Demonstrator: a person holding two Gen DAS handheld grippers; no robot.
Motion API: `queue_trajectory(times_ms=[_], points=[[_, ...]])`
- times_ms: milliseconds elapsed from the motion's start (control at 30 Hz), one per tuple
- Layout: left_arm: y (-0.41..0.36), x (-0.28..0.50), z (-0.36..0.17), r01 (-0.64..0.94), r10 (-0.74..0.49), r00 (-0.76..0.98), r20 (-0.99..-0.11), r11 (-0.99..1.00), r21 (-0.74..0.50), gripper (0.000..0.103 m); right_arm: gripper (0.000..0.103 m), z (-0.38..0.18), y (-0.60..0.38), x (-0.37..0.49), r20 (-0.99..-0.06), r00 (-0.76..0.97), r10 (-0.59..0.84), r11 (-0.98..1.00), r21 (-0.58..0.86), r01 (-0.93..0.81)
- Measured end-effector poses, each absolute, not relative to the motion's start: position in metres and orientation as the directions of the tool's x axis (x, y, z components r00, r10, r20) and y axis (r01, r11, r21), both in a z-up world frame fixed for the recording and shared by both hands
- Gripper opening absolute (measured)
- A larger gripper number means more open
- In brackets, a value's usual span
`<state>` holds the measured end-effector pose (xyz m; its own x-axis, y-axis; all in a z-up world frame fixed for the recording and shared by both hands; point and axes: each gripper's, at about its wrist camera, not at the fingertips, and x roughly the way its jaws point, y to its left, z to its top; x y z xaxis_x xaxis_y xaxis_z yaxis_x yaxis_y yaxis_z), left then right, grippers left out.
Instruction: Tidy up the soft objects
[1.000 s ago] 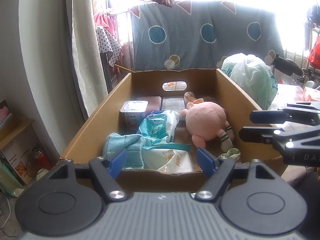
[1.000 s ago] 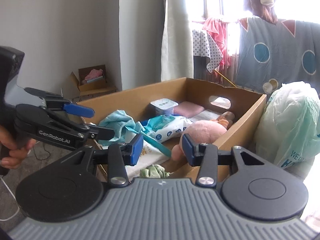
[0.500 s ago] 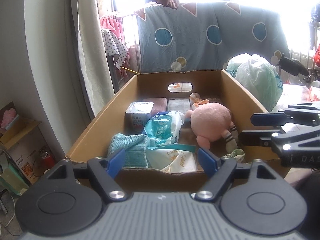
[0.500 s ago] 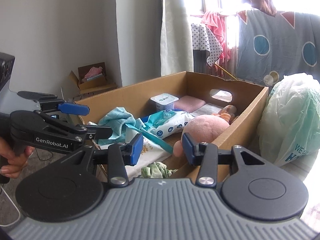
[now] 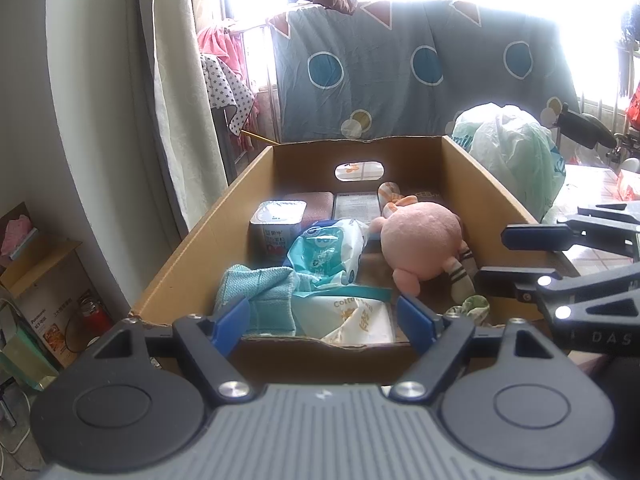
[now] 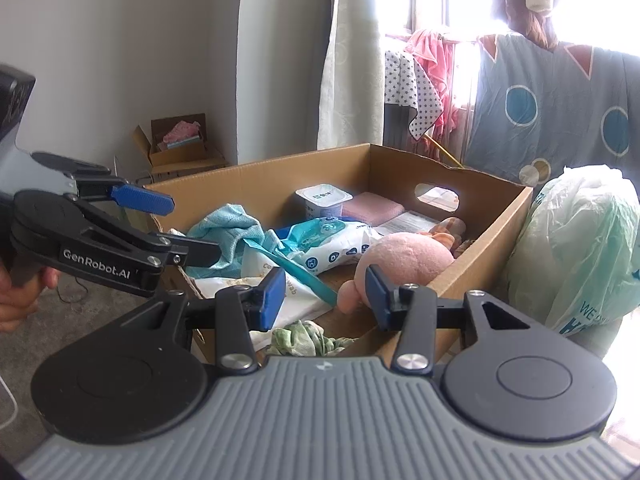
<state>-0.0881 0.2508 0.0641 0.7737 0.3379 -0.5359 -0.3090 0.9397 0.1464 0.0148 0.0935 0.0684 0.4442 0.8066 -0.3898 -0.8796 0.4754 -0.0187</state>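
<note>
Two grippers, left gripper (image 5: 324,318) and right gripper (image 6: 326,292), are held apart, empty | round fuzzy pink plush (image 5: 420,242), knitted teal cloth (image 5: 260,294) are seen in brown cardboard box (image 5: 188,256)

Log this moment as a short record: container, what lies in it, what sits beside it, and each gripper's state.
container: open cardboard box with a handle cutout in its far wall
soft items inside: pink plush toy, teal knitted cloth, small green patterned cloth at the near corner
other contents: wipes pack, white tub, cotton swab packet
beside box: pale green plastic bag
left gripper: open, empty, at the box's near edge
right gripper: open, nothing between its pads
</note>
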Motion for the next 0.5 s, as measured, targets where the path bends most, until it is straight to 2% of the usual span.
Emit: queue_trajectory(times_ms=[500], points=[[0.2528,-0.0888,0.0629,-0.326,0.356,0.769,-0.531,0.933,0.154,0.089,0.05,0.068,0.0922,0.0138,-0.386,0.435,0.814,0.462,-0.024,-0.886]])
